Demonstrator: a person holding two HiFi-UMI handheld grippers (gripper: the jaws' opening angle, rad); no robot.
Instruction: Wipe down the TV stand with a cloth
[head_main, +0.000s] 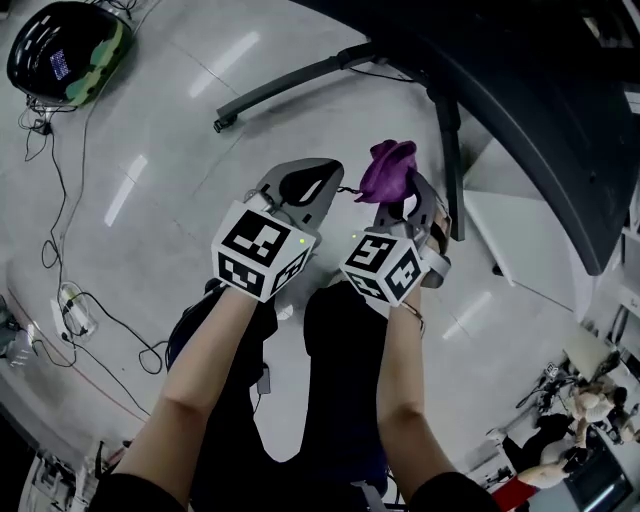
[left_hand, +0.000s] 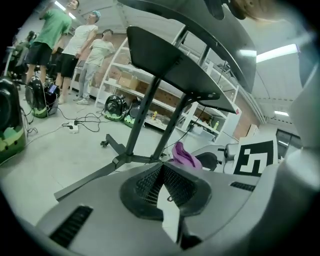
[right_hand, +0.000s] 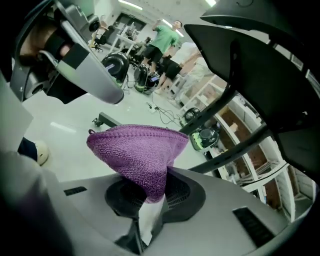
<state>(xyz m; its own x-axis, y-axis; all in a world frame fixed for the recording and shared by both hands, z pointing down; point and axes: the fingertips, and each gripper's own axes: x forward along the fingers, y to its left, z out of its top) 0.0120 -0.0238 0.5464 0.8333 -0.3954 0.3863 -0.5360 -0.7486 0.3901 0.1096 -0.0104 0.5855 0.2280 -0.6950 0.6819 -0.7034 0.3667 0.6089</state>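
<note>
Presently the right gripper (right_hand: 152, 197) is clamping the purple cloth (right_hand: 137, 150), seemingly soft and light, by 1 fold; the left gripper (left_hand: 162, 167) is idling, jaws together, empty.

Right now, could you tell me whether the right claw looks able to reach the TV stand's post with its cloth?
Probably yes: the right claw is shut on the purple cloth, and the stand's post rises just beyond it, with nothing visible in between.
</note>
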